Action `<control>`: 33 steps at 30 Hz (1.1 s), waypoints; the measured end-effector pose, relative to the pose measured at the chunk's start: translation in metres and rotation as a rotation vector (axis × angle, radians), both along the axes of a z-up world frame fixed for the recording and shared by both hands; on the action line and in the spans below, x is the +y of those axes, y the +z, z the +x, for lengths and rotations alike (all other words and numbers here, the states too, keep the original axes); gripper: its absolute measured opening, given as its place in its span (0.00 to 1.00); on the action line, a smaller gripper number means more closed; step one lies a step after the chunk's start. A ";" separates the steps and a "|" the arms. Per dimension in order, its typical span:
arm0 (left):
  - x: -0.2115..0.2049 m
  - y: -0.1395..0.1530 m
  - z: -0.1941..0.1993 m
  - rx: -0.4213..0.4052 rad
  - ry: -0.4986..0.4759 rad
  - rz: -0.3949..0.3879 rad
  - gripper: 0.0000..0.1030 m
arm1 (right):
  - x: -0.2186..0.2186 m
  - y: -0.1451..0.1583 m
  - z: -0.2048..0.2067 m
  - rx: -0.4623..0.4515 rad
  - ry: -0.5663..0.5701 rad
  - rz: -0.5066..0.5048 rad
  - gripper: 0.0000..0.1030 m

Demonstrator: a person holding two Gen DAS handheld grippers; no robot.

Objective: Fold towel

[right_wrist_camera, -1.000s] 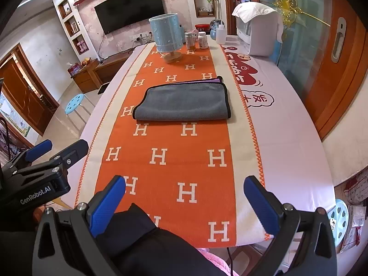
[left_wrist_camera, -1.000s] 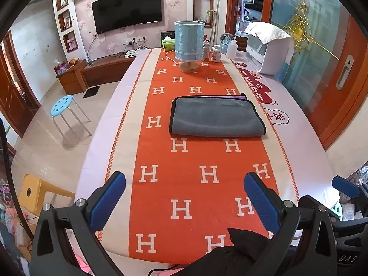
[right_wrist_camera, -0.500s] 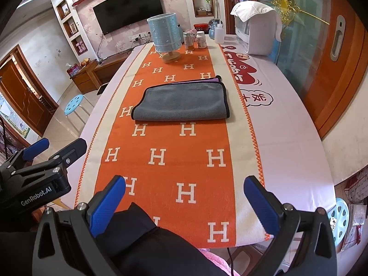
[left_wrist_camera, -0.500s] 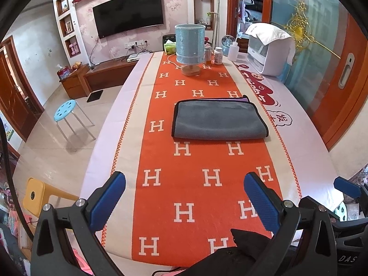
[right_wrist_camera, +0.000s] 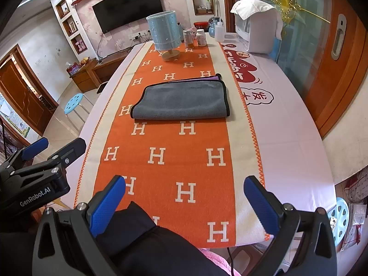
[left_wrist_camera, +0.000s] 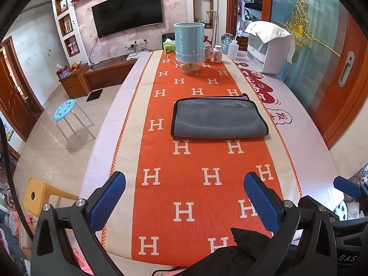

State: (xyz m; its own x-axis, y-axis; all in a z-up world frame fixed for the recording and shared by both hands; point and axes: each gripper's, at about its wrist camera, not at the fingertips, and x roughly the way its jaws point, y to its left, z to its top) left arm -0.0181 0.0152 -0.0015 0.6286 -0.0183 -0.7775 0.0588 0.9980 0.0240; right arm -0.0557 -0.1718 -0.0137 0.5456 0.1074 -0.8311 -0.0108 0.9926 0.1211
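- The grey towel (left_wrist_camera: 218,120) lies folded flat on the orange runner (left_wrist_camera: 184,184) in the middle of the long table (left_wrist_camera: 306,138), with a folded edge toward the cameras and a strip of purple showing at its far right corner
- The left gripper (left_wrist_camera: 184,197) hangs over the near end of the table with its blue fingers (left_wrist_camera: 108,199) spread wide and nothing between them, well apart from the towel
- The right gripper (right_wrist_camera: 184,202) sits beside it at the near edge, its fingers (right_wrist_camera: 261,203) also spread wide and holding nothing
- Beyond the towel stands a pale blue lamp (left_wrist_camera: 189,46) on a wooden base, with small bottles (left_wrist_camera: 217,54) just to its right
- A white appliance (left_wrist_camera: 269,50) with a cloth draped on top stands at the far right of the table
- A blue stool (left_wrist_camera: 65,110) stands on the floor to the left of the table
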 end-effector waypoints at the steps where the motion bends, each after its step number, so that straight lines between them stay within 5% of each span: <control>1: 0.000 0.000 0.000 0.000 0.000 0.001 0.99 | 0.000 0.000 0.000 0.000 -0.001 0.000 1.00; 33: 0.005 -0.004 -0.002 0.032 -0.035 -0.010 0.99 | 0.004 -0.006 -0.007 0.037 -0.026 0.005 1.00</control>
